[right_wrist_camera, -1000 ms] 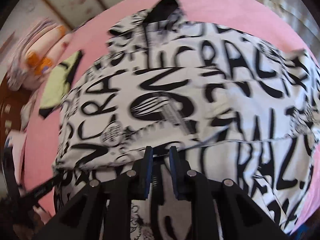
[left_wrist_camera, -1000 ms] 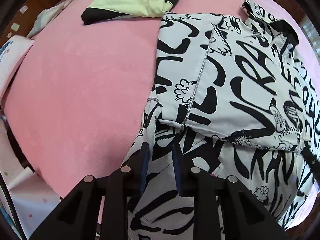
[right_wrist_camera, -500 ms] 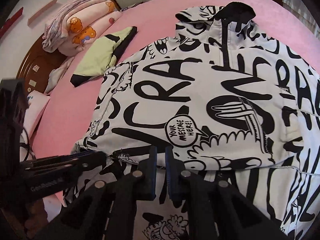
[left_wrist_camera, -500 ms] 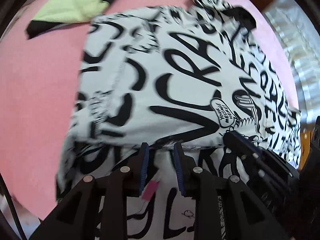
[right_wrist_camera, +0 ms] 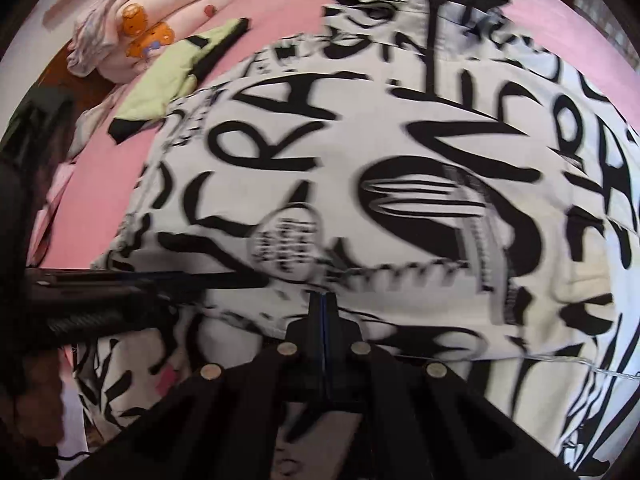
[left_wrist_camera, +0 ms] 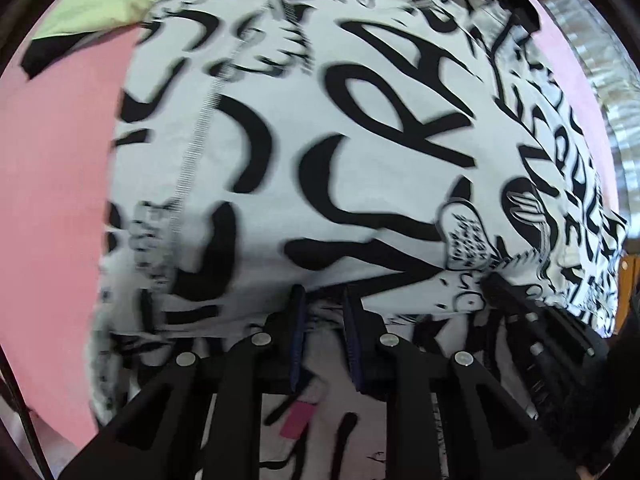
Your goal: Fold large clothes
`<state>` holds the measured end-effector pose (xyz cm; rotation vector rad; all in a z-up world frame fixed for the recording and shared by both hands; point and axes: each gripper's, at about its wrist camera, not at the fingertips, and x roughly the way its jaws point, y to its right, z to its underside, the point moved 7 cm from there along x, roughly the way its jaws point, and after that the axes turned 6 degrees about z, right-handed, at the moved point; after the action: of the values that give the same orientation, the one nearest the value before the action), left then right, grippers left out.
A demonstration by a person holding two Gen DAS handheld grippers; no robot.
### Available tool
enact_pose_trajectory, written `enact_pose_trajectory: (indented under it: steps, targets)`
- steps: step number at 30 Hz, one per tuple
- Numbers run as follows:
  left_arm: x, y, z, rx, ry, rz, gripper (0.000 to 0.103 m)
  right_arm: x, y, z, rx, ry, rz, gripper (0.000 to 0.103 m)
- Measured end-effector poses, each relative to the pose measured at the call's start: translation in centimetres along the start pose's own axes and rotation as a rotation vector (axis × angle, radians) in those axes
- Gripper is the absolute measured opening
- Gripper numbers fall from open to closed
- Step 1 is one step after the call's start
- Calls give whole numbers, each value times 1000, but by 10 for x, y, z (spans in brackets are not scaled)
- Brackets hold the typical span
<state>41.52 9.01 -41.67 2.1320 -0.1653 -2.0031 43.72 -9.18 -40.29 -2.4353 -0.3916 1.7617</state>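
Nearest in the left wrist view, the left gripper (left_wrist_camera: 325, 300) is seen with a gap between its jaws, which are closing; the folded edge of the black-and-white jacket (left_wrist_camera: 304, 152) lies at the tips, but whether the pads already press on it cannot be told because of blur. In the right wrist view, the right gripper (right_wrist_camera: 323, 300) is clenched completely, its tips at the same folded edge; whether cloth is caught between them cannot be made out. The jacket (right_wrist_camera: 400, 168) is spread over the pink bed cover (right_wrist_camera: 104, 184), and its near part is hidden under the grippers. Its print is blurred in both views. Farther away, a green-and-black garment (right_wrist_camera: 176, 76) lies flat beside the jacket. Behind it, folded pink bedding (right_wrist_camera: 148, 28) is seen, partly cut off.
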Motion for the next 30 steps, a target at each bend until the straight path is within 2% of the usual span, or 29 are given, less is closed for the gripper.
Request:
enact_pose_trajectory:
  steps: [4, 9, 12, 15, 17, 19, 21, 30]
  targets:
    - [-15, -21, 0, -47, 18, -25, 19, -4, 31, -2, 25, 15, 86, 0]
    - [-35, -43, 6, -103, 51, -19, 19, -18, 81, 0, 148, 27, 179, 0]
    - [-49, -49, 11, -118, 77, -15, 19, -23, 109, 8, 227, 27, 176, 0]
    - [-52, -55, 10, -125, 82, -18, 19, -22, 113, 10, 245, 23, 150, 0]
    - [-57, -58, 12, -137, 84, -17, 19, -21, 110, 10, 216, 23, 174, 0]
    - [-61, -66, 10, -144, 97, -69, 19, -20, 110, 10, 202, 21, 203, 0]
    - [-70, -76, 10, -150, 115, -59, 19, -17, 109, 11, 186, 20, 229, 0]
    - [-46, -91, 5, -167, 92, -59, 19, -3, 106, 2, 205, 20, 256, 0]
